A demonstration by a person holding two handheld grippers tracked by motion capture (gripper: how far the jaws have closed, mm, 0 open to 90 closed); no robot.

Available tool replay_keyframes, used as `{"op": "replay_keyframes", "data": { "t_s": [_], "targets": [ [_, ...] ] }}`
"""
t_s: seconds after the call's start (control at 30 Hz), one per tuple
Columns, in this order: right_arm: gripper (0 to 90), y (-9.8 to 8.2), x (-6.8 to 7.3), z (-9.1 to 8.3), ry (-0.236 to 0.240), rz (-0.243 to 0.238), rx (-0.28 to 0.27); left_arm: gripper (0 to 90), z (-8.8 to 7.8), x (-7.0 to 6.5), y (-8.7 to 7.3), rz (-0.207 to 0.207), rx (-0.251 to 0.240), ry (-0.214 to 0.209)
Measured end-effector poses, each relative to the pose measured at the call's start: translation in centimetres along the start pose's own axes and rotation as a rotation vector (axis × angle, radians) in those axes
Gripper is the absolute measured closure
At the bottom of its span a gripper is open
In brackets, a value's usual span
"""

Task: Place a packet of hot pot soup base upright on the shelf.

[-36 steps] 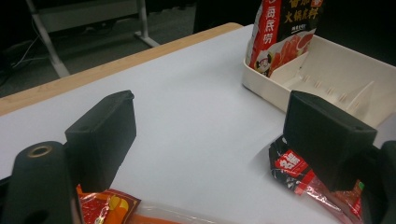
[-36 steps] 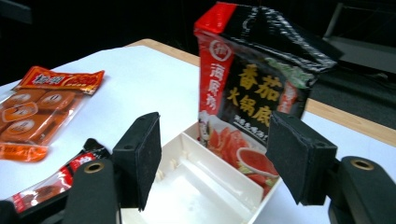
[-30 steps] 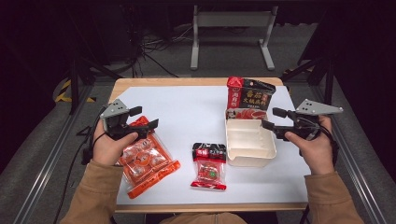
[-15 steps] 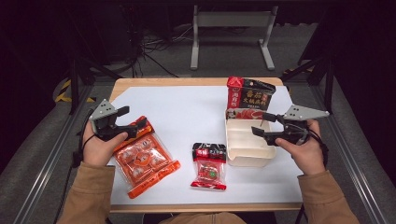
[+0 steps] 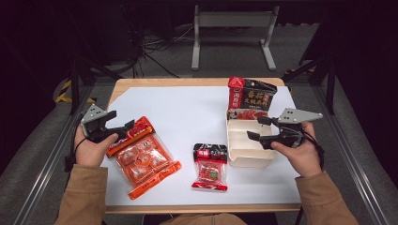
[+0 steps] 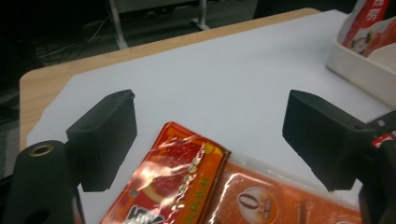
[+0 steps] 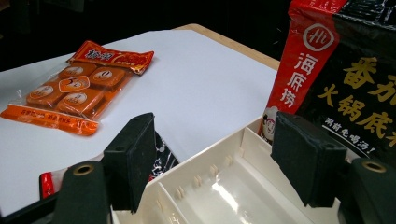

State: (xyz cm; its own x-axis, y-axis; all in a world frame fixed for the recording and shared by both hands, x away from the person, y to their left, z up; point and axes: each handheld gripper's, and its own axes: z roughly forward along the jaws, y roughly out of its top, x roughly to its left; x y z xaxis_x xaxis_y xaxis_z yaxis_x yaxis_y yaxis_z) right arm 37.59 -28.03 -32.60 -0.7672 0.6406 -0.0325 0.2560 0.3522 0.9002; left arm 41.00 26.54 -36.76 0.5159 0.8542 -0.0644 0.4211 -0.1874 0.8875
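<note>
With my left gripper (image 6: 210,135) gaping empty over the orange plastic snack packet (image 6: 187,186), I should drop lower and pinch its header edge squarely.

Glossy, crinkled plastic film is seen on the orange snack pack (image 5: 143,159); the white tray (image 5: 246,140) looks like smooth plastic, the table edge (image 5: 187,82) like bare wood.

Light falls from above onto the white table sheet (image 5: 187,117), which reads bright and even, while the room around it sinks to near black. The high view is soft and slightly grainy. In the left gripper view, glare streaks the orange snack pack (image 6: 187,186) just below the 2 blurred near jaws. In the right gripper view, the white tray (image 7: 233,186) gleams between dark, soft-edged jaws.
</note>
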Motion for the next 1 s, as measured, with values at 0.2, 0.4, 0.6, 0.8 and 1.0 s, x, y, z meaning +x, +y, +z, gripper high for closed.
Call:
{"op": "replay_keyframes", "data": {
  "t_s": [0.2, 0.4, 0.6, 0.8, 1.0],
  "targets": [
    [30.6, -0.1, 0.1, -0.1, -0.002, -0.001, 0.003, 18.6, 0.8, 1.5, -1.5, -0.031, 0.077, 0.054],
    [30.4, -0.1, 0.3, 0.1, 0.004, -0.005, 0.008, 18.4, 1.5, 3.0, -3.0, -0.062, 0.153, 0.076],
    [30.2, -0.2, 0.5, 0.4, 0.01, -0.016, 0.021, 17.7, 1.7, 4.0, -4.2, -0.127, 0.218, 0.092],
    [30.2, -0.2, 0.7, 0.6, 0.015, -0.019, 0.024, 16.6, 1.9, 4.9, -5.0, -0.154, 0.278, 0.117],
    [30.0, -0.1, 1.1, 0.9, 0.025, -0.028, 0.026, 16.2, 1.9, 5.5, -5.6, -0.191, 0.306, 0.127]
  ]
}}
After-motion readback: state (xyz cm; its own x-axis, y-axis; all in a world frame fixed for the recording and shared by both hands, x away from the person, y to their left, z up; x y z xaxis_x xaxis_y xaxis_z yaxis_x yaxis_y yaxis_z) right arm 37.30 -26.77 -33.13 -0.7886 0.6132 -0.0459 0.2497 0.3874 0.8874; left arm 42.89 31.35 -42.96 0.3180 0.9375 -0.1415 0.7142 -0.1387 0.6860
